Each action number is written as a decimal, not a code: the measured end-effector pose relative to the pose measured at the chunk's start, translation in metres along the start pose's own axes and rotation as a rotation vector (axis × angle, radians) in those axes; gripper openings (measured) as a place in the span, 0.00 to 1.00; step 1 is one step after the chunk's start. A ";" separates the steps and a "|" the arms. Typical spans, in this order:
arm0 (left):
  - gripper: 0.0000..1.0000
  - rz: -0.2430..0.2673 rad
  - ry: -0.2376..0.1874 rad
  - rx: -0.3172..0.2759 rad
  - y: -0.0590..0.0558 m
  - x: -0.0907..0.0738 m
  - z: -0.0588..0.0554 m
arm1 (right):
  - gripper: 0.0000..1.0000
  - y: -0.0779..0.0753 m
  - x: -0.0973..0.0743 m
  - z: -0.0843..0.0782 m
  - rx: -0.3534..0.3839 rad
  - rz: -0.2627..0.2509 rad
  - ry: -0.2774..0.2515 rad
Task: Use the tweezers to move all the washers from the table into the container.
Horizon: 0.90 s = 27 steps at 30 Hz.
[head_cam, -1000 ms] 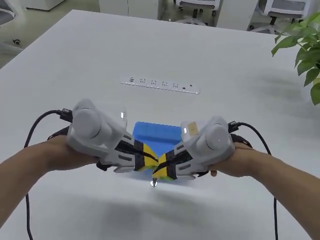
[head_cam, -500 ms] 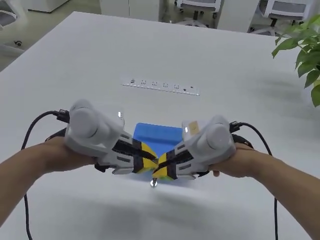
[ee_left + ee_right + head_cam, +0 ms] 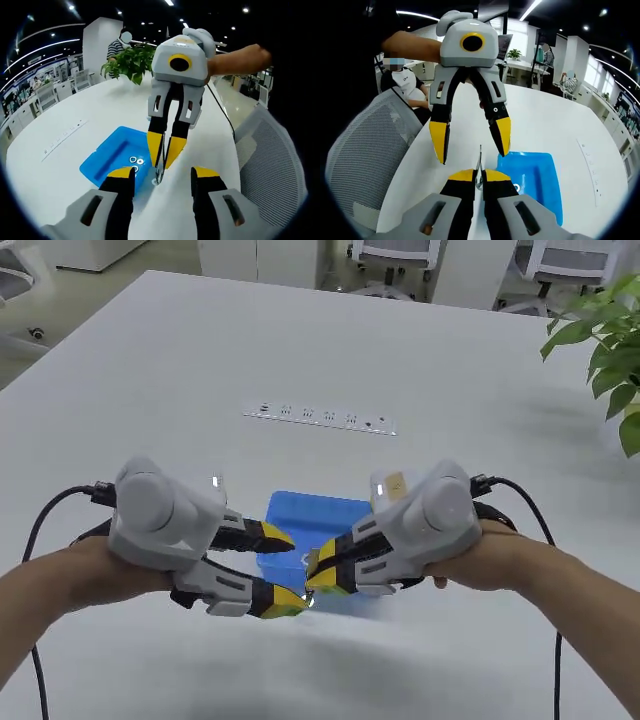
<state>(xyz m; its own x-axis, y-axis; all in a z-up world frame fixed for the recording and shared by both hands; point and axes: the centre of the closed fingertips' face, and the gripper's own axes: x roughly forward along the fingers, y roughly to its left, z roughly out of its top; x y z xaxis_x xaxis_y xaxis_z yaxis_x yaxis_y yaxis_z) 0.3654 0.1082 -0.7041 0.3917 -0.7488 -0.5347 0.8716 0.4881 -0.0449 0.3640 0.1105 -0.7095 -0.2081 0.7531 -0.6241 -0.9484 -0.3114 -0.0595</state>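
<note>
Centrally, power strip (image 3: 320,417) lies on white table (image 3: 200,350); chairs (image 3: 395,252), plant (image 3: 605,340) beyond.

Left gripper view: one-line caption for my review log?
Open left gripper faces the right gripper, shut on thin metal tweezers by a blue plastic tray holding small metal washers.

Smooth matt white laminate on desk (image 3: 300,350). Glossy blue plastic for container (image 3: 300,518). Bright, polished bare metal on washers (image 3: 133,160) and tweezers (image 3: 480,162).
</note>
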 end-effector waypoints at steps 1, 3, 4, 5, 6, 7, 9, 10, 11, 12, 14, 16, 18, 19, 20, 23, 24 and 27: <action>0.51 0.002 0.000 -0.004 0.000 -0.001 -0.001 | 0.05 -0.001 -0.001 0.001 -0.004 -0.003 0.000; 0.53 0.007 -0.002 -0.019 0.000 -0.002 -0.003 | 0.05 -0.001 -0.004 0.003 -0.005 -0.002 -0.001; 0.54 0.010 -0.006 -0.024 0.000 -0.003 -0.003 | 0.05 -0.002 -0.005 0.003 -0.007 -0.003 -0.001; 0.56 0.015 -0.012 -0.027 0.000 -0.004 -0.003 | 0.05 -0.003 -0.006 0.005 -0.006 -0.003 -0.001; 0.57 0.021 -0.016 -0.028 0.000 -0.005 -0.002 | 0.05 -0.003 -0.008 0.006 -0.003 -0.003 -0.002; 0.58 0.028 -0.021 -0.032 0.000 -0.006 -0.002 | 0.05 -0.003 -0.009 0.006 0.000 0.000 0.000; 0.61 0.039 -0.029 -0.039 0.001 -0.007 -0.001 | 0.05 -0.004 -0.011 0.006 -0.007 0.003 0.006; 0.63 0.044 -0.034 -0.043 0.002 -0.008 -0.001 | 0.05 -0.005 -0.013 0.007 -0.007 0.001 0.005; 0.64 0.053 -0.041 -0.049 0.003 -0.009 0.000 | 0.05 -0.005 -0.014 0.009 -0.005 0.001 0.001; 0.66 0.056 -0.045 -0.052 0.003 -0.010 0.000 | 0.05 -0.006 -0.016 0.010 -0.003 -0.001 -0.002; 0.69 0.063 -0.055 -0.060 0.003 -0.012 0.001 | 0.06 -0.007 -0.018 0.012 -0.006 0.000 0.001; 0.71 0.070 -0.063 -0.071 0.003 -0.014 0.002 | 0.06 -0.009 -0.021 0.014 -0.011 -0.001 0.001; 0.74 0.075 -0.066 -0.076 0.002 -0.015 0.002 | 0.06 -0.011 -0.023 0.016 -0.013 -0.003 -0.002; 0.75 0.078 -0.068 -0.078 0.002 -0.015 0.002 | 0.06 -0.013 -0.024 0.016 -0.013 -0.004 -0.002; 0.77 0.083 -0.071 -0.081 0.002 -0.016 0.002 | 0.06 -0.014 -0.025 0.017 -0.017 -0.007 -0.001; 0.81 0.090 -0.082 -0.094 0.002 -0.017 0.003 | 0.06 -0.018 -0.029 0.020 -0.019 -0.012 -0.005; 0.82 0.094 -0.084 -0.095 0.002 -0.017 0.004 | 0.06 -0.021 -0.030 0.021 -0.020 -0.015 -0.006; 0.85 0.101 -0.086 -0.101 0.003 -0.018 0.004 | 0.06 -0.026 -0.033 0.021 -0.021 -0.024 -0.007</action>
<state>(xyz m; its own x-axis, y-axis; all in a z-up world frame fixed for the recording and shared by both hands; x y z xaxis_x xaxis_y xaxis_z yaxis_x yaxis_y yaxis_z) 0.3614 0.1216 -0.6913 0.5035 -0.7268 -0.4672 0.7942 0.6023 -0.0810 0.3903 0.1058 -0.6708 -0.1874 0.7646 -0.6167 -0.9479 -0.3054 -0.0906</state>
